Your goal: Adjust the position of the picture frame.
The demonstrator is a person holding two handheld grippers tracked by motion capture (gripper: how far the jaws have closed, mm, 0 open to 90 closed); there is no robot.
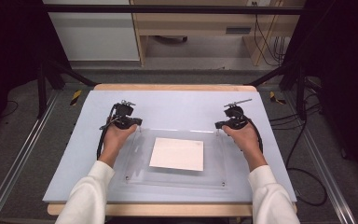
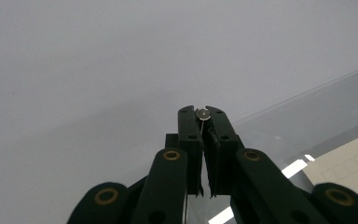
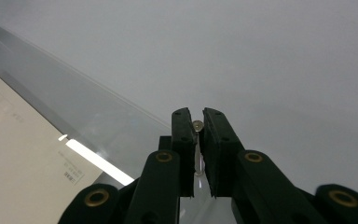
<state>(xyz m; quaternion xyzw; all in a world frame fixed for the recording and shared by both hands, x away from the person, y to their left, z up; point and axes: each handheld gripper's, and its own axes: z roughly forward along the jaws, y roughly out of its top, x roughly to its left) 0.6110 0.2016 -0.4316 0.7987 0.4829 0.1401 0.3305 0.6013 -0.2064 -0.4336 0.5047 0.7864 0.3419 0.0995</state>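
Now we look down on the pale blue-grey rectangular mat (image 1: 168, 105) that covers the wooden table, the biggest thing in front of us. Lying flat near its middle is the clear rectangular acrylic plate (image 1: 213, 158), with small metal fittings at its corners. Under or inside that plate, slightly right of centre, we see the white rectangular sheet of paper (image 1: 177, 154), flat and a little askew to the plate's edges.

Both of the person's white-sleeved arms come in from the bottom. The left hand carries the left gripper (image 1: 138, 126) at the plate's far left corner, and the right hand carries the right gripper (image 1: 217, 126) at the far right corner, well apart from each other.

Up close, in the left gripper view, we find the left gripper (image 2: 202, 113) with its jaws drawn narrow, pinching the small round silver screw head (image 2: 203, 114) at the tips; the paper (image 2: 349, 163) peeks in at lower right. In the right gripper view, the right gripper (image 3: 197, 122) is likewise nearly closed, its jaws clamping the small silver standoff pin (image 3: 197, 125), with the paper (image 3: 23, 154) at lower left.
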